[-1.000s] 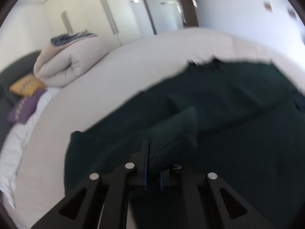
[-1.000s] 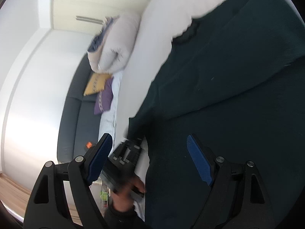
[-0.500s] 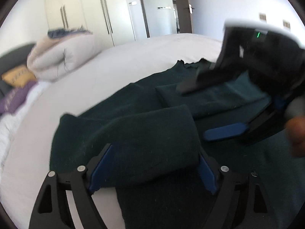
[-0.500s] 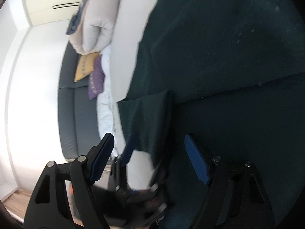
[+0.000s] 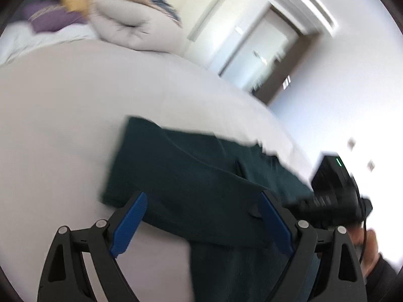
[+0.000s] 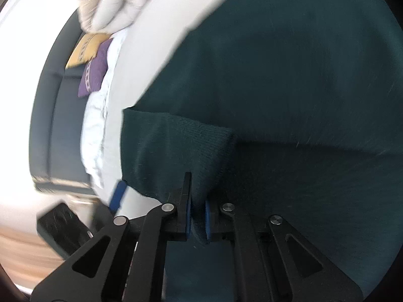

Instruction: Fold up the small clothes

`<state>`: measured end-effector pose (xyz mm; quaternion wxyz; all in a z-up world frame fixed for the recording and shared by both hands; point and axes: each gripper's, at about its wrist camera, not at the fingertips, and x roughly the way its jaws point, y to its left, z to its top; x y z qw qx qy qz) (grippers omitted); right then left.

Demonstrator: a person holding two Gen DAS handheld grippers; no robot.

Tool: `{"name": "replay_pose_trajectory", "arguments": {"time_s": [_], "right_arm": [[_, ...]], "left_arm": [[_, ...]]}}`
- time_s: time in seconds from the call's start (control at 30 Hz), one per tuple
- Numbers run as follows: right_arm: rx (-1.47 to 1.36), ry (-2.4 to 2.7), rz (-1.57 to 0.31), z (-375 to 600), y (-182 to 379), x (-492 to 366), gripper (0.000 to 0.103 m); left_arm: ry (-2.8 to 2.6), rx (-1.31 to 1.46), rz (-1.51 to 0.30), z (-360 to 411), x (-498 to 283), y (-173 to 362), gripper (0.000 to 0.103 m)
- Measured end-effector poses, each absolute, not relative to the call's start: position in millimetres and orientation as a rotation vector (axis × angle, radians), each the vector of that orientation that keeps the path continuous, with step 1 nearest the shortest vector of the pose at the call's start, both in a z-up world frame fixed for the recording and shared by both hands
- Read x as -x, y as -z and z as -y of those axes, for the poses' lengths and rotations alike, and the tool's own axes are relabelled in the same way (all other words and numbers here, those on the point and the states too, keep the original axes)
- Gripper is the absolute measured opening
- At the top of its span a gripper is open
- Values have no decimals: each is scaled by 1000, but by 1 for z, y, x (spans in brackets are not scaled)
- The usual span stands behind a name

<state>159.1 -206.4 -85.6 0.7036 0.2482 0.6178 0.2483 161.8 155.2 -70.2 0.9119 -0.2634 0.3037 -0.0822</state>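
Two claws: you hold one in each hand, both over the same dark green garment on the bed.
Far left: a purple cushion (image 6: 94, 68) and a yellow cushion (image 6: 87, 47) lie against a dark headboard (image 6: 44, 115), with a rolled pale duvet (image 5: 136, 22) beside them at the head of the bed.
Bed (image 5: 63, 115): its pale sheet lies bare to the left of the garment, well apart from the cushions.
Left claw (image 5: 201, 224): your jaws have just been opening and stand wide apart; the blue pads (image 5: 129, 222) flank a folded band of cloth without pressing on it, so this claw holds nothing.
Dark green garment (image 5: 191, 176): it lies spread flat on the sheet near the bed's edge, a knit piece with one sleeve or edge folded over the body; which part of it this is, you cannot tell through the blur.
Right claw (image 6: 197, 220): your jaws have just been closing and are pinched together on a ribbed fold of the garment (image 6: 176, 146), the cloth caught between the two blue pads.
Right edge: in the left wrist view your right claw's black body shows just beside the garment, with your hand (image 5: 370, 241) and a dark sleeve (image 5: 385, 274) behind it.
Background: pale wardrobe doors (image 5: 209, 17) and a doorway (image 5: 267, 47), blurred.
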Motion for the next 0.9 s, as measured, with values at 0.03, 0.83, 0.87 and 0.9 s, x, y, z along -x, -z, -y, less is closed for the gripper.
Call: {"name": "replay_pose_trajectory", "arguments": {"time_s": [0.03,0.83,0.87,0.9], "right_arm": [[-495,-545,-1336,209,71,-160,7],[-216,-52,-1245,393,56,-216,7],[-213,-44,-1250,391,58,-212,7],[-210,-34,-1250,391,61,-212,7]], "left_arm": [[153,577,-613,-167,-161,68,91],[161,519,-702,-165,-179,80,58],[163,521,-704,-165,-180,81,58],[162,519,-705,-163,-178,79,58]]}}
